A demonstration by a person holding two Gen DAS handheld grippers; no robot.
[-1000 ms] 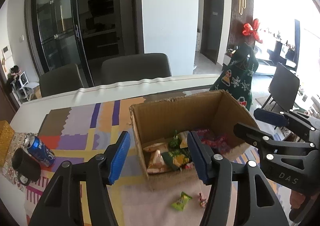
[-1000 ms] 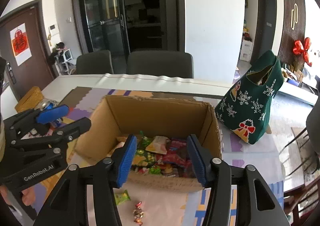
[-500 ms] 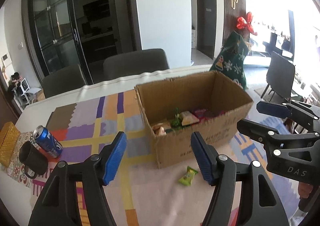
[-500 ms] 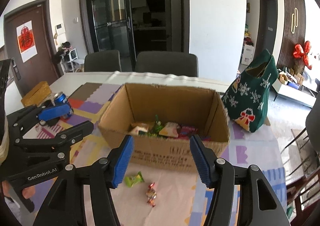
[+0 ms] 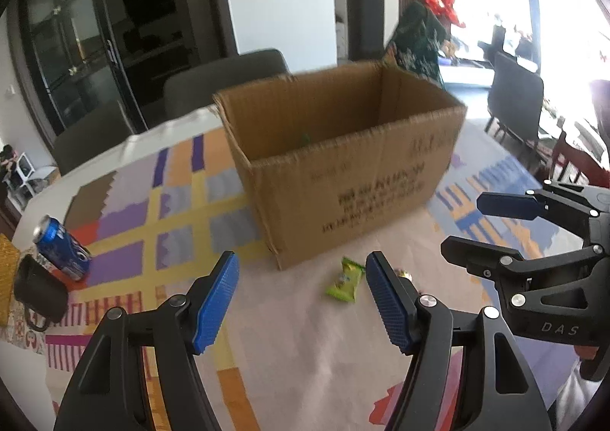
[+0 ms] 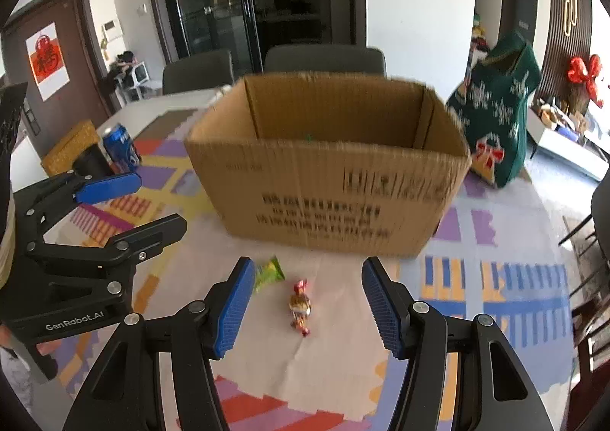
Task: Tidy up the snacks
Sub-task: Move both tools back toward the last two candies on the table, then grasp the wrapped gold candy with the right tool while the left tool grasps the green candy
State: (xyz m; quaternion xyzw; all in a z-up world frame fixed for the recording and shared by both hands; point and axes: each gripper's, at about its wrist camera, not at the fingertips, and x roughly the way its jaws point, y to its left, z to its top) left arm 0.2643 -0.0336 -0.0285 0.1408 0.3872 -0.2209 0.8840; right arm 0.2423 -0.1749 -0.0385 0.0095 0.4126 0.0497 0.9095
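Hovering over the near part of the worktop point(image 6: 495, 240), both tongs point down at two loose snacks in front of the cardboard box point(image 6: 328, 179). Left tongs point(image 5: 301, 301): jaws opening, nothing between the pads; the green snack packet point(image 5: 343, 280) lies just beyond, close to the right pad. Right tongs point(image 6: 305, 307): jaws moderately wide and empty, with the red-and-gold wrapped candy point(image 6: 299, 303) on the cloth between the two fingers, untouched. In the right wrist view the green packet sits just beside the left pad. The box stands open-topped behind both snacks; its contents are hidden by the near wall. Far left: blue can point(image 5: 61, 248), dark mug point(image 5: 38, 292). Far right: green holiday bag point(image 6: 495, 114).
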